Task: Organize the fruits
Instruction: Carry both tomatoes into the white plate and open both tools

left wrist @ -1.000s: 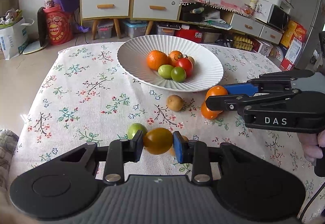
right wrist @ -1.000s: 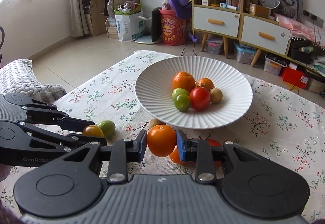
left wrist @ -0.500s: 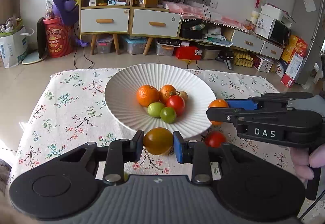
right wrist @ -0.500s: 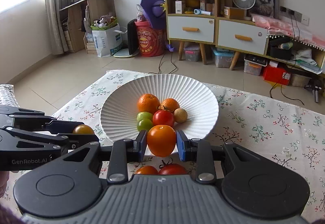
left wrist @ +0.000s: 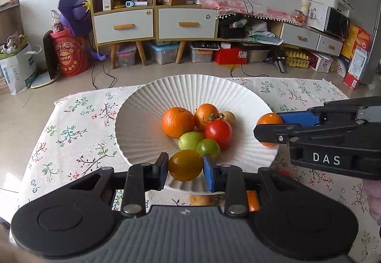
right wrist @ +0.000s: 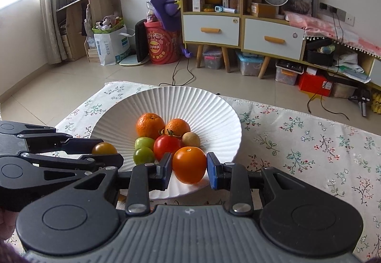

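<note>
A white ribbed plate [left wrist: 142, 117] [right wrist: 214, 110] on the floral tablecloth holds two oranges [left wrist: 177, 122], a red tomato [left wrist: 218, 132], two green fruits [left wrist: 190, 140] and a small tan fruit [right wrist: 191, 139]. My left gripper [left wrist: 185, 165] is shut on a yellow-brown tomato [left wrist: 185, 165] over the plate's near rim; it also shows in the right wrist view [right wrist: 104, 148]. My right gripper [right wrist: 189, 168] is shut on an orange fruit [right wrist: 189, 167] over the plate's near right rim, also seen in the left wrist view [left wrist: 269, 120].
The floral tablecloth [left wrist: 78, 134] covers the table, whose far edge [right wrist: 285, 105] lies just past the plate. Pieces of fruit still on the cloth peek out under the left gripper [left wrist: 202, 199]. Cabinets [left wrist: 154, 20] and clutter line the far wall.
Both grippers have lifted their fruits off the cloth and moved forward to above the plate's near rim. Both stayed shut on their fruits.
</note>
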### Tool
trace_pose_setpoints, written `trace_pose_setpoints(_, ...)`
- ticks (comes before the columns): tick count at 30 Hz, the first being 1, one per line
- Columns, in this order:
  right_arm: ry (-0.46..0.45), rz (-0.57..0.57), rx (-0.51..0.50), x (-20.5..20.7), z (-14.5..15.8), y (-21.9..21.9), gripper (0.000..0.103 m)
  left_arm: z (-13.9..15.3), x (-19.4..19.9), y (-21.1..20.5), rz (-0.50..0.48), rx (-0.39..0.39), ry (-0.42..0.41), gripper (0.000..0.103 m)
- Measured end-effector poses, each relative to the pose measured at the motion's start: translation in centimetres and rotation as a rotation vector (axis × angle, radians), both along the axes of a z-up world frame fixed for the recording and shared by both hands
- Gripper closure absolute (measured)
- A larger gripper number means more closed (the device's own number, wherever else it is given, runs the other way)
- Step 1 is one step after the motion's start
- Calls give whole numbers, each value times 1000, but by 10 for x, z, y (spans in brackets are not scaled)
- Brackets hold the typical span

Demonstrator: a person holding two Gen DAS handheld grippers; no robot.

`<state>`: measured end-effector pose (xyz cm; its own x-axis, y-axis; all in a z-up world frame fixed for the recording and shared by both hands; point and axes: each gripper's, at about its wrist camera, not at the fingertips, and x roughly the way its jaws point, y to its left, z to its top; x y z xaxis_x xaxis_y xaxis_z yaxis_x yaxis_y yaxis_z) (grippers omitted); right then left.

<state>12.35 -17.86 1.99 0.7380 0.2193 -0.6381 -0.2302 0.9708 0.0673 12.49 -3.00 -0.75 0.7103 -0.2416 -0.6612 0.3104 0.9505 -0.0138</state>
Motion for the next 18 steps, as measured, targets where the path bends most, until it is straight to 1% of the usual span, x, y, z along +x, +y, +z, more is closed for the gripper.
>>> trace_pose_setpoints(5, -9, 6, -7, 1, -1, 2, 75, -3, 1, -3, -8, 24, -12, 74)
trace_pose_setpoints(18, -12, 24, -21, -1, -2, 5, 74, -5, 5, -4, -2, 9, -16, 72)
